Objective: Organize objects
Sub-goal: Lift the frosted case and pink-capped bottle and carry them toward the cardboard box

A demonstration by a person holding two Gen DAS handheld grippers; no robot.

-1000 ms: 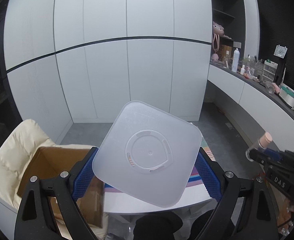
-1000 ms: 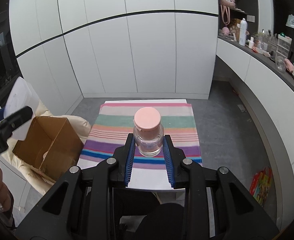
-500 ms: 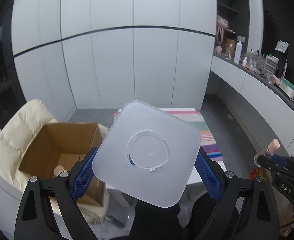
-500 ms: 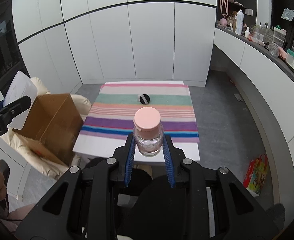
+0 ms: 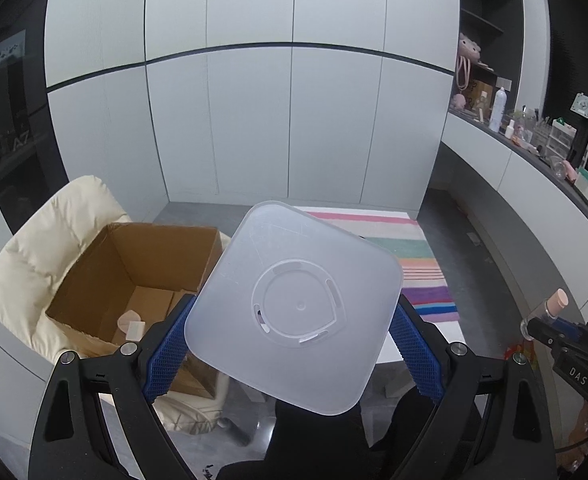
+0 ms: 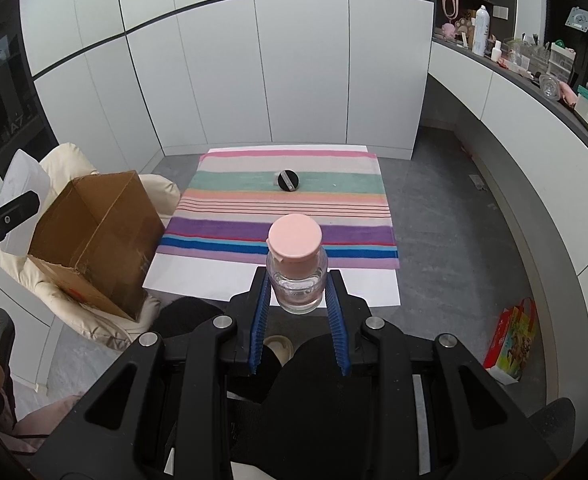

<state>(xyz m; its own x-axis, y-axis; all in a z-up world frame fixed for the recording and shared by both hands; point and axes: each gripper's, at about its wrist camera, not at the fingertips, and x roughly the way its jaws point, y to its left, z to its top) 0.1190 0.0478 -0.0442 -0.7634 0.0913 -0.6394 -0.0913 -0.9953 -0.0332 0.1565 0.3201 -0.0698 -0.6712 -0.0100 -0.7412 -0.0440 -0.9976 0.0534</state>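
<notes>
We hold a cloudy plastic tub (image 5: 294, 308) up in the air, squeezed in our wide left gripper (image 5: 289, 340). Our right gripper (image 6: 298, 300) pinches a pink-capped bottle (image 6: 296, 268). We should move slowly over the cardboard box (image 5: 133, 280), go low, then let go.

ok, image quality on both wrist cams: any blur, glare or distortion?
Left wrist: sharp, strong fisheye bowing the wall panels; the translucent container blocks the centre. Right wrist: sharp, same bowing, soft even light, mild sheen on the pink-capped bottle.
</notes>
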